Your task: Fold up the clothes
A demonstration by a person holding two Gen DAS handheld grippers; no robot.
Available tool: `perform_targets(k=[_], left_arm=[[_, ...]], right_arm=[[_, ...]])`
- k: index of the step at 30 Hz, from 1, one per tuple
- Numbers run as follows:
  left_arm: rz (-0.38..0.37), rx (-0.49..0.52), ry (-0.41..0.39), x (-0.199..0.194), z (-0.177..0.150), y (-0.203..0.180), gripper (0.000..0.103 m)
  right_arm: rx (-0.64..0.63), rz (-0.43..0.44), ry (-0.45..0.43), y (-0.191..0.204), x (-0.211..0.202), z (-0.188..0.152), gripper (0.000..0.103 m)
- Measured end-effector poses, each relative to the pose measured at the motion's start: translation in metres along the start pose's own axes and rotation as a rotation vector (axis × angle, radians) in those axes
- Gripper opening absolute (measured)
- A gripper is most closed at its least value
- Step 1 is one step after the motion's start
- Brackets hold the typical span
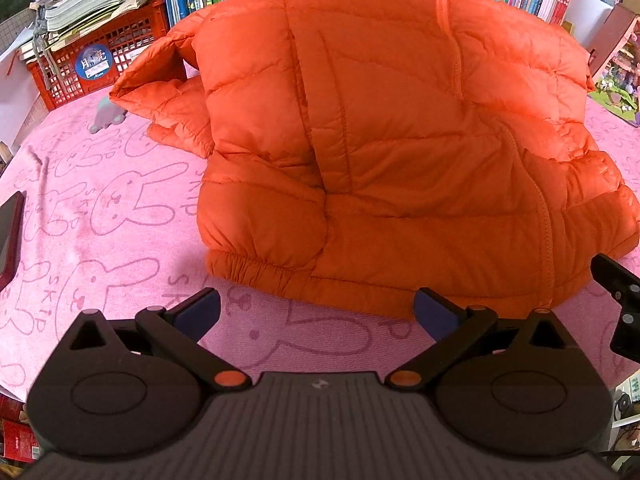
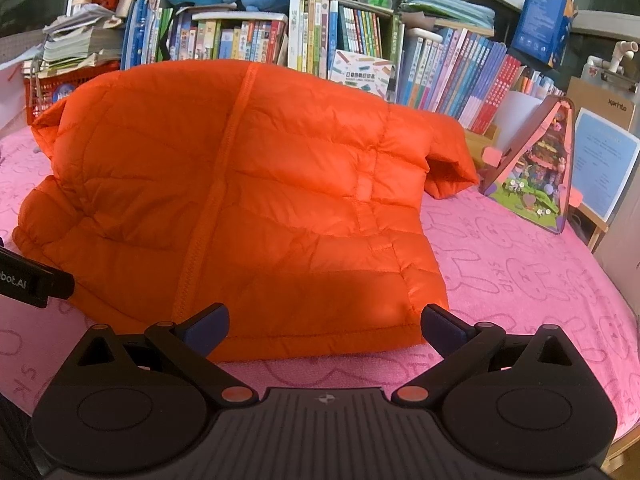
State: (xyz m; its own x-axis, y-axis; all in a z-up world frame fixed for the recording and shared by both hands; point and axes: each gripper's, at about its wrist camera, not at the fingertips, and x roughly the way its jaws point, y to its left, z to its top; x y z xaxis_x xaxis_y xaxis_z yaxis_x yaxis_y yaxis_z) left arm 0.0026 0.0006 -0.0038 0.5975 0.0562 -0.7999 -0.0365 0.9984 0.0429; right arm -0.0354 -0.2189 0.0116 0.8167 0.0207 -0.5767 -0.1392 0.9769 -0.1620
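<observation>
An orange puffer jacket (image 1: 392,152) lies folded in a puffy heap on the pink bunny-print cloth (image 1: 112,216). It also shows in the right wrist view (image 2: 248,208), with one sleeve sticking out to the right. My left gripper (image 1: 316,312) is open and empty, just short of the jacket's near hem. My right gripper (image 2: 324,326) is open and empty, its fingers on either side of the hem's near edge without gripping it. Part of the right gripper shows at the right edge of the left wrist view (image 1: 620,300).
A red crate (image 1: 100,56) with stacked papers stands at the back left. A row of books (image 2: 400,60) lines the back. A colourful triangular toy box (image 2: 536,168) stands at the right. A dark phone-like object (image 1: 10,232) lies at the left edge.
</observation>
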Motion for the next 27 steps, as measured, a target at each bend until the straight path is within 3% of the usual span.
perform_targets(k=[27], left_arm=[[0.020, -0.014, 0.018, 0.0039, 0.0004, 0.0002, 0.103]], right_arm=[[-0.016, 0.010, 0.010, -0.0008, 0.0015, -0.0039, 0.103]])
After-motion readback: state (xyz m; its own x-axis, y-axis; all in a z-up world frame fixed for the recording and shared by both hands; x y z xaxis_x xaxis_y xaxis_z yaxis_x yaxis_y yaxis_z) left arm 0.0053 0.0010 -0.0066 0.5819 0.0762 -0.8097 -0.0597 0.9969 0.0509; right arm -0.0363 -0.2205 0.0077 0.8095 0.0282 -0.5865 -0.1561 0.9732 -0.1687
